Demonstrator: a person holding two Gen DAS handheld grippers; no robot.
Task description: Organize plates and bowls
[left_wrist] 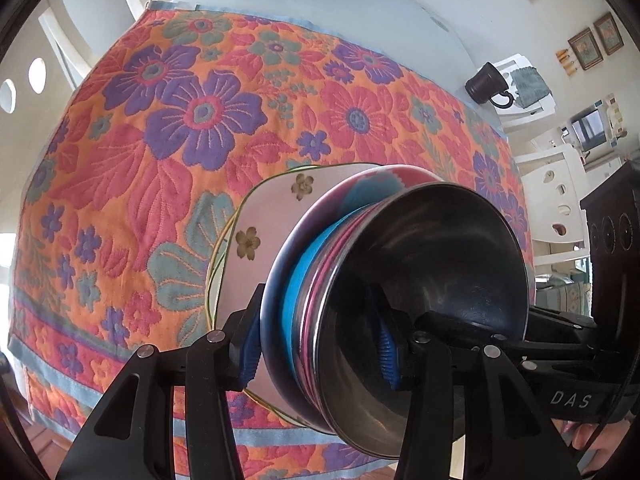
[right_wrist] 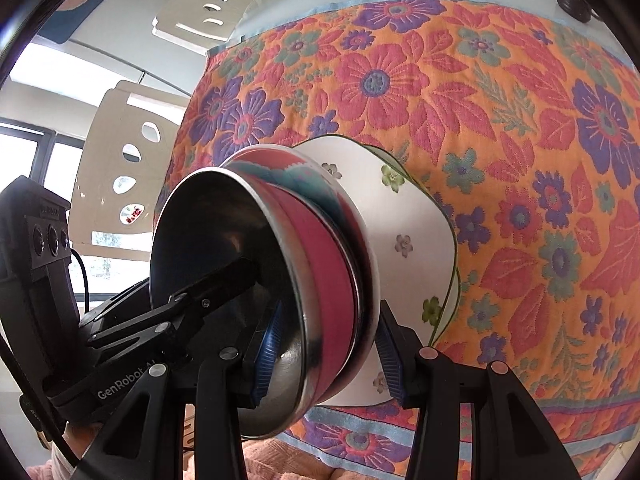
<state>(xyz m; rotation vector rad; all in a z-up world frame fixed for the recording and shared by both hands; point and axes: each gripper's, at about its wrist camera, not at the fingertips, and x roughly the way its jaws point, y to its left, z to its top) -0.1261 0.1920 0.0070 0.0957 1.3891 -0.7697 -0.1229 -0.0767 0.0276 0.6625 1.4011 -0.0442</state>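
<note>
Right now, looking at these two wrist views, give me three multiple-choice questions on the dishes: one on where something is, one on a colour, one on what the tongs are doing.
1. Where does the dark mug stand?
A. On the bare table past the cloth's edge
B. Inside the steel bowl
C. On a chair

2. What colour is the plate under the bowls?
A. Black
B. White with small flowers
C. Plain yellow

3. How are the left tongs and the right tongs set?
A. Both open, clear of the dishes
B. Only the left grips
C. Each clamps the stack's rim

Answers: 1 A, it sits beyond the floral cloth. 2 B, green-edged white rim shows. 3 C, blue pads press both sides of the steel bowl stack.
</note>
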